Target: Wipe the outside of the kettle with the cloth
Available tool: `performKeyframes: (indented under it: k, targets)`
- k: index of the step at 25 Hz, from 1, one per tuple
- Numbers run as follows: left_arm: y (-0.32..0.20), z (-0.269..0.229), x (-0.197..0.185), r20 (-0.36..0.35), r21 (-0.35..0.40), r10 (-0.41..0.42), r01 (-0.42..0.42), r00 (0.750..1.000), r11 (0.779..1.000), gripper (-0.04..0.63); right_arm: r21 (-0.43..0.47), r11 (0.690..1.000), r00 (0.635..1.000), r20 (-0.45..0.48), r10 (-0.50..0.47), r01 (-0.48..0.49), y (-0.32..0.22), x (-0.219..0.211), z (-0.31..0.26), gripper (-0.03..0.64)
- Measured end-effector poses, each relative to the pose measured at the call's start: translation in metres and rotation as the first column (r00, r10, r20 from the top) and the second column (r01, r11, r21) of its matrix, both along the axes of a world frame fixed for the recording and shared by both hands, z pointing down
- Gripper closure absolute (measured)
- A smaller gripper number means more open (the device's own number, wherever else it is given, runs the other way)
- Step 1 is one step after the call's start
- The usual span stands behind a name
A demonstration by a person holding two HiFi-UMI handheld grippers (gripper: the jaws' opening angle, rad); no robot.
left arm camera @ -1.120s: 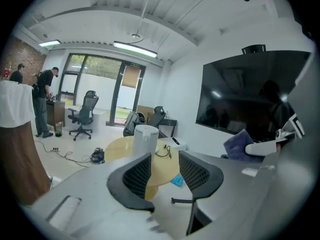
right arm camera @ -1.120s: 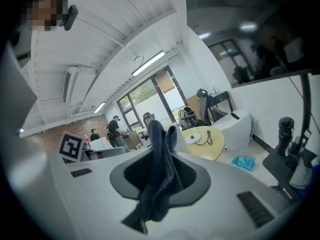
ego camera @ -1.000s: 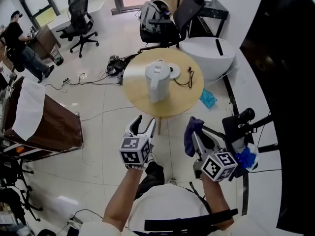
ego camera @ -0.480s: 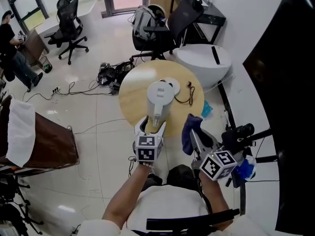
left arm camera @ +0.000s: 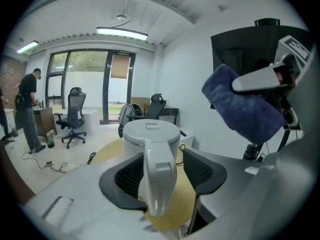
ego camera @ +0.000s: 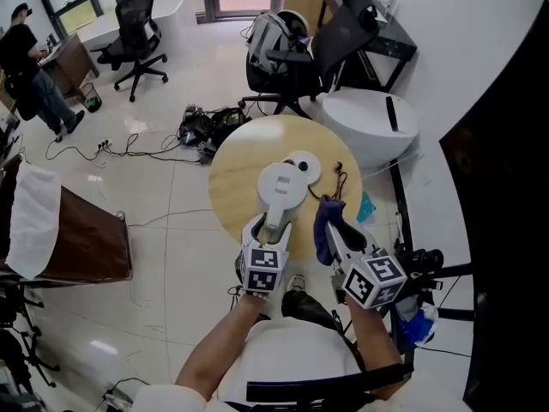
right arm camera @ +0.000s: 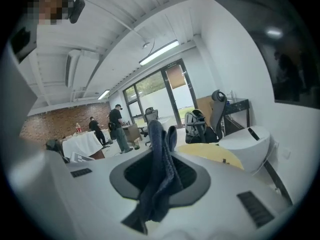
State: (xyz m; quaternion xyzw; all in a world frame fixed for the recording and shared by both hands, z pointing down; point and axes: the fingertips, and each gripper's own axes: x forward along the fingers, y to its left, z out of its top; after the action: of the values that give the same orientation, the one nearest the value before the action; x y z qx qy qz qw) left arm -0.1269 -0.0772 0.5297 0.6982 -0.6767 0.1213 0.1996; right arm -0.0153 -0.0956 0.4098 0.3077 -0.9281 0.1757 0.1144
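While the left gripper [left arm camera: 160,171] has just been closing loosely round the kettle [left arm camera: 150,134] handle, the right gripper [right arm camera: 161,164] clamps the cloth [right arm camera: 159,149] alongside; base [ego camera: 303,168] and cord [ego camera: 341,178] lie beyond.

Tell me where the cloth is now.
The blue cloth is pinched in the right claw. In the head view it hangs just right of the white kettle.

The room was brightly and evenly lit, daylight being let in through the glass doors [left arm camera: 85,91] and topped up by a ceiling strip light [left arm camera: 121,33], with pale glare thrown back off the floor [ego camera: 163,269]. Both gripper views were bent hard at the edges and ringed in black. The nearest casings were left soft and out of focus, and a sheen was caught on the kettle [left arm camera: 152,154] handle.
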Motion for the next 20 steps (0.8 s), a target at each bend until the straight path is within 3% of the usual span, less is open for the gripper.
performKeyframes:
  k: [7,13,17,20]
  targets:
    - [-0.003,0.006,-0.006,0.042,-0.024,-0.056,0.057,0.998,0.998,0.422,0.028,0.994,0.993,-0.049,-0.103,0.105,-0.031,-0.024,0.006,0.532]
    - [-0.002,0.006,-0.009,0.049,-0.015,-0.087,0.087,0.995,0.996,0.439,0.084,0.968,0.960,-0.171,-0.222,0.239,-0.052,-0.054,0.022,0.532]
    - [-0.003,0.005,-0.009,0.051,-0.012,-0.096,0.096,0.994,0.995,0.439,0.191,0.902,0.878,-0.375,-0.298,0.388,-0.064,-0.082,0.037,0.532]
    - [-0.003,0.005,-0.008,0.048,-0.016,-0.099,0.100,0.994,0.995,0.439,0.152,0.847,0.789,-0.476,-0.390,0.510,-0.053,-0.101,0.054,0.532]
